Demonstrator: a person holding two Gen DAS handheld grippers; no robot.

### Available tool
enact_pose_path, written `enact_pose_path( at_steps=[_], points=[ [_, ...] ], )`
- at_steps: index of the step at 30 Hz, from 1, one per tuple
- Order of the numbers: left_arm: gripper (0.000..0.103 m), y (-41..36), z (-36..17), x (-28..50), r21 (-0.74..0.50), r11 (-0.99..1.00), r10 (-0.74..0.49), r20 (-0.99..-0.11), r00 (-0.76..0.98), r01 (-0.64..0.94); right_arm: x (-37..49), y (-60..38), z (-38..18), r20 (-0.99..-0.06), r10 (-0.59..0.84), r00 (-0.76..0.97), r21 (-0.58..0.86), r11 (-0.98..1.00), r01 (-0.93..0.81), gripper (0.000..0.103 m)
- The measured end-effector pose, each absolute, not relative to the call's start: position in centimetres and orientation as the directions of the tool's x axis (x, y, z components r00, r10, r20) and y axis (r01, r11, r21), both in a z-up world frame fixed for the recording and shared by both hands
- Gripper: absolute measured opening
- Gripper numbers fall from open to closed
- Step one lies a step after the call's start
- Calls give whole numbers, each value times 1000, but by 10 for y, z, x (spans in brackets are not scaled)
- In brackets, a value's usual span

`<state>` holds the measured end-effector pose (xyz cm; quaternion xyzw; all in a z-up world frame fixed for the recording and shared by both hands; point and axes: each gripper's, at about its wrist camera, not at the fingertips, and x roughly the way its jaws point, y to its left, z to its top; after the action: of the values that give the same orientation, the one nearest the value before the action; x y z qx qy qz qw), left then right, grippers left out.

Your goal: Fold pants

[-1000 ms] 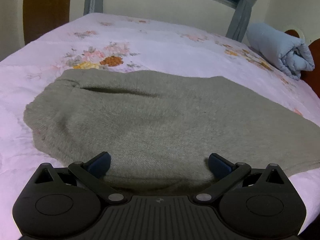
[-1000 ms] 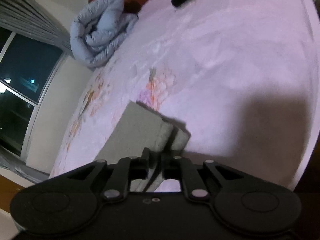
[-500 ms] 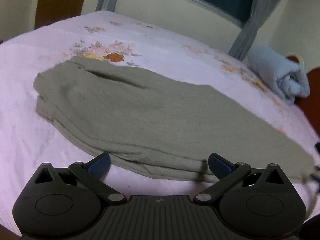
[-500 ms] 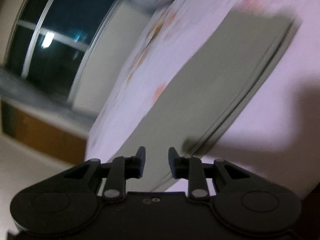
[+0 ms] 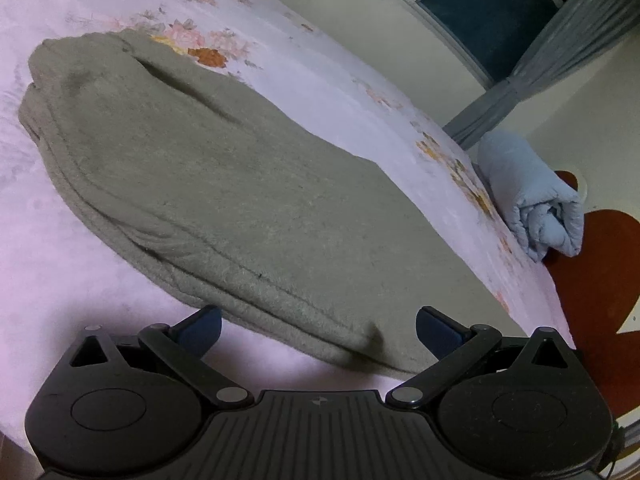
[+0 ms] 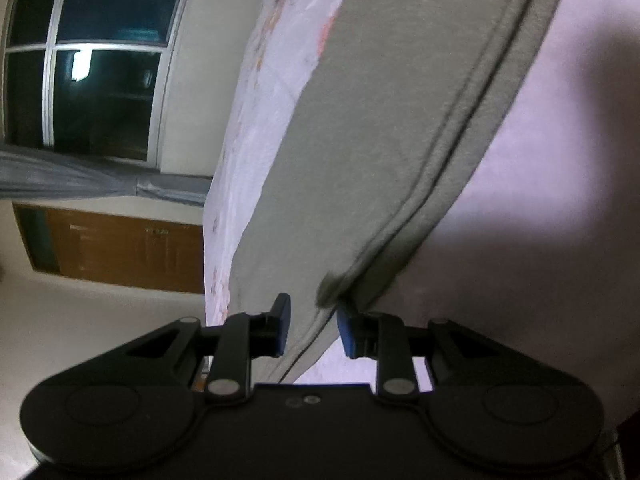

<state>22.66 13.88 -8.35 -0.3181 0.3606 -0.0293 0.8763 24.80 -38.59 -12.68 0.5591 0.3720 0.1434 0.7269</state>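
Straddling the pants [image 6: 384, 128] edge with your right claw [image 6: 310, 330] apart, note the long axis runs straight ahead; left claw [image 5: 318, 330] gapes wide.

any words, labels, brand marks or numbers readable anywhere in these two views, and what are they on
No readable text in either view.
Small round emblem on the left tongs body: a symbol, not letters.
Faint pale marks on the brown wooden panel under the window: too blurred to read.
Grey pants, floral bedsheet and rolled blue blanket: no label or print with words visible.
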Motion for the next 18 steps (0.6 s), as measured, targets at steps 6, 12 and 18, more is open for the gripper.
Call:
enact_pose_path(
  at_steps=[6,12,18],
  points=[
    [96,134,-82,233,-510,840,-234,-647,725,-183,244,-381,-124,-428,582,691,884,427,189,0],
    [92,128,-74,227,-455,875,-200,-653,731,-167,236,-377,-112,-422,572,703,869,475,136,0],
    [93,133,-77,226,-467,867,-210,-659,722,-174,236,-383,-125,-397,594,699,907,369,202,16]
  ],
)
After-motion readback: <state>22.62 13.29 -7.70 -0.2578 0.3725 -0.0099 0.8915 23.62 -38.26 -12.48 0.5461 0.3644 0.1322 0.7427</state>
